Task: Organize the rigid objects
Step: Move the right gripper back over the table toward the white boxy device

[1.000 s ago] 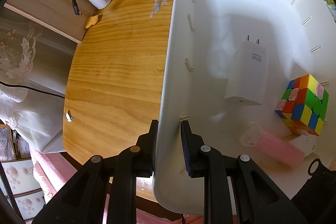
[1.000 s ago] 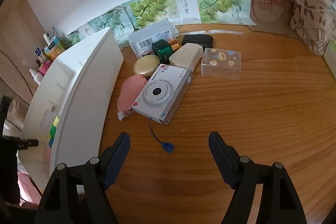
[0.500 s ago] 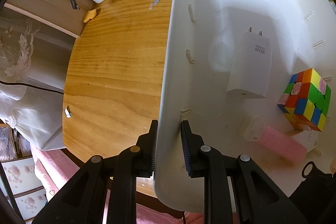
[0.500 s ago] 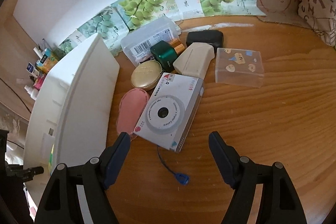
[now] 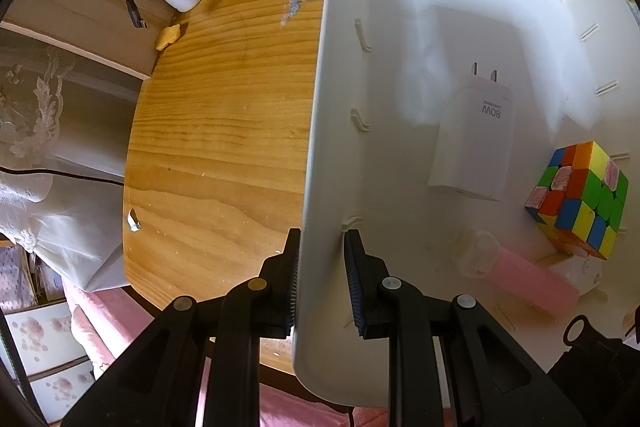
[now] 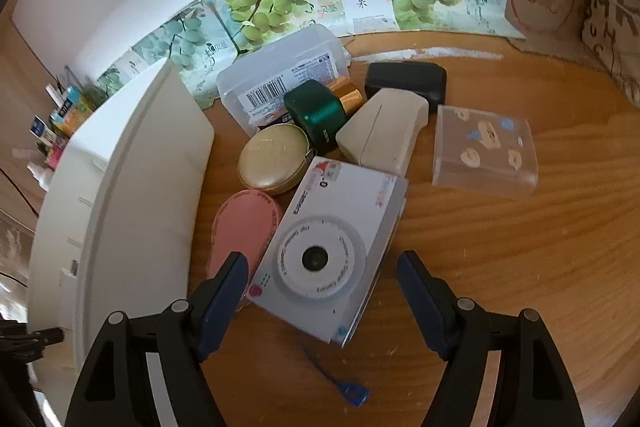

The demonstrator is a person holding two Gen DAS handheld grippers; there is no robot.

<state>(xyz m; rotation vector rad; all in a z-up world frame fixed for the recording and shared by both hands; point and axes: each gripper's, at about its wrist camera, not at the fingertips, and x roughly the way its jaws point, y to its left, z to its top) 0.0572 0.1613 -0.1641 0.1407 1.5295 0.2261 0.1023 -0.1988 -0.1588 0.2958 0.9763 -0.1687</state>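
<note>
A white camera [image 6: 332, 247] lies on the desk [image 6: 500, 247] beside a white bin [image 5: 384, 27], framed by the right gripper [image 6: 320, 291], its fingers spread wide for pickup; the left gripper [image 5: 320, 283] clamps the bin's wall, apparently steadying it.

Table [image 6: 520, 247]: grained wood, satin sheen. Bin [image 5: 400, 47]: smooth matt white plastic. Charger [image 5: 474, 143]: matt white plastic. Cube [image 5: 580, 199]: glossy. Camera [image 6: 332, 247]: smooth plastic. Clear box [image 6: 484, 151]: frosted plastic. Compact [image 6: 274, 159]: gold, satin.
</note>
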